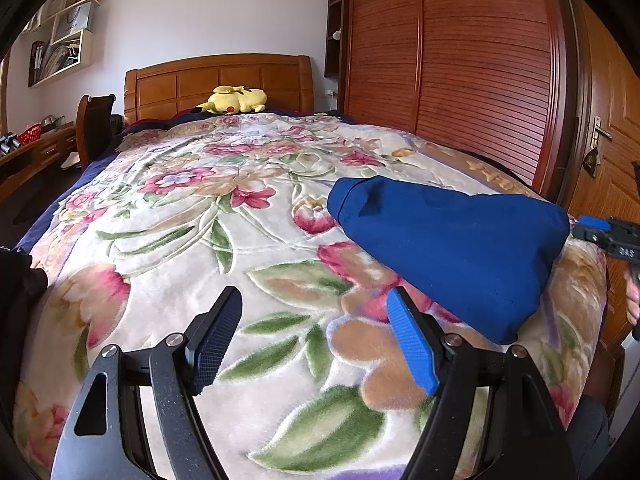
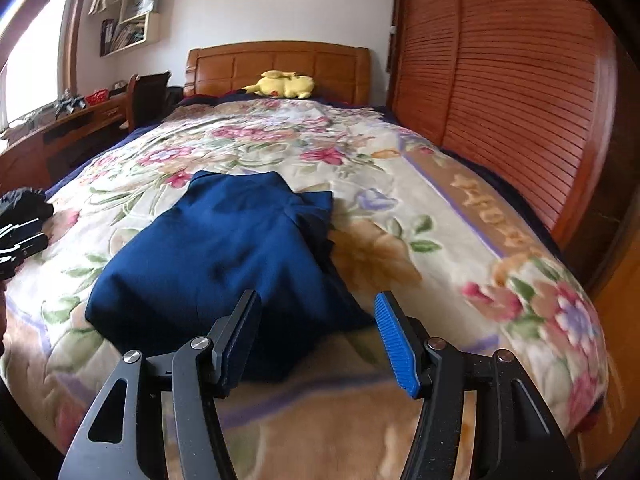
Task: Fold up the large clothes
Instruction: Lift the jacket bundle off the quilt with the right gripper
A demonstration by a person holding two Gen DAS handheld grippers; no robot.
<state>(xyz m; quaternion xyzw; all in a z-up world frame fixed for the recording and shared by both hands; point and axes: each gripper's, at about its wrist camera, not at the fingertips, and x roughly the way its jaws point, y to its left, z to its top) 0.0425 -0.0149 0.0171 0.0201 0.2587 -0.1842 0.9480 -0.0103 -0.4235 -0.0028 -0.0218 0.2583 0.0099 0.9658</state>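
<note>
Folded blue garment point(image 2: 224, 256) lies on floral blanket point(image 1: 248, 224). Left gripper point(image 1: 316, 340), right gripper point(image 2: 316, 340): both released, nothing held. Blanket lettering illegible.

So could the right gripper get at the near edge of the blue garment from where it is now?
Probably yes. The right gripper is open, with the folded blue garment lying flat on the floral blanket right ahead of its jaws. Nothing lies between them; the left gripper is off to the side.
</note>
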